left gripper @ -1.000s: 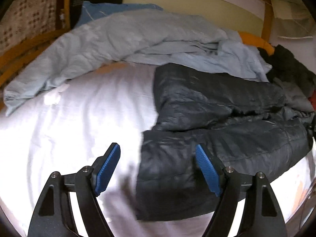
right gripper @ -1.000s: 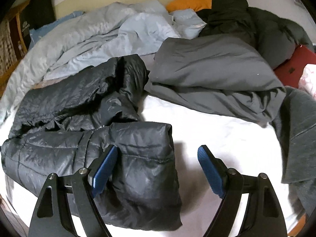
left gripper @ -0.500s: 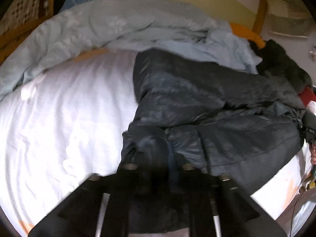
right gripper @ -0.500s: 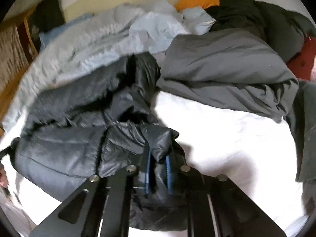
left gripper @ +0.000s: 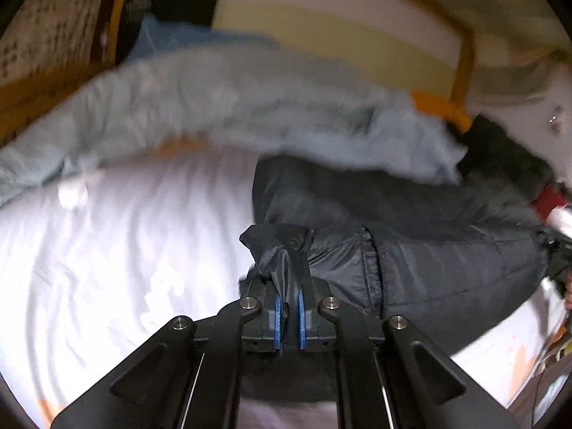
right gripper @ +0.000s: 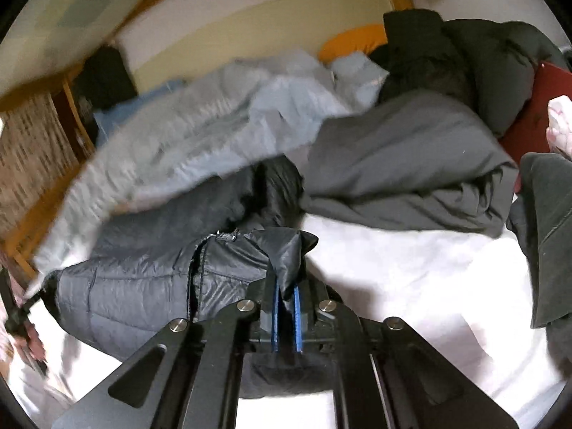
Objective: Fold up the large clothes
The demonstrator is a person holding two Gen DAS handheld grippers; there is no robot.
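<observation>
The right gripper (right gripper: 285,316) is clamped on a bunched corner of the black quilted jacket (right gripper: 143,279), the fabric pinched between its blue pads (right gripper: 274,316). The jacket lies on the white bed sheet (right gripper: 411,286). Behind it lie a light blue duvet (right gripper: 214,132) and a grey folded garment (right gripper: 404,157).

Nothing can be read in either view; faint marks on the dark item (left gripper: 137,3) at upper left are too blurred.
</observation>
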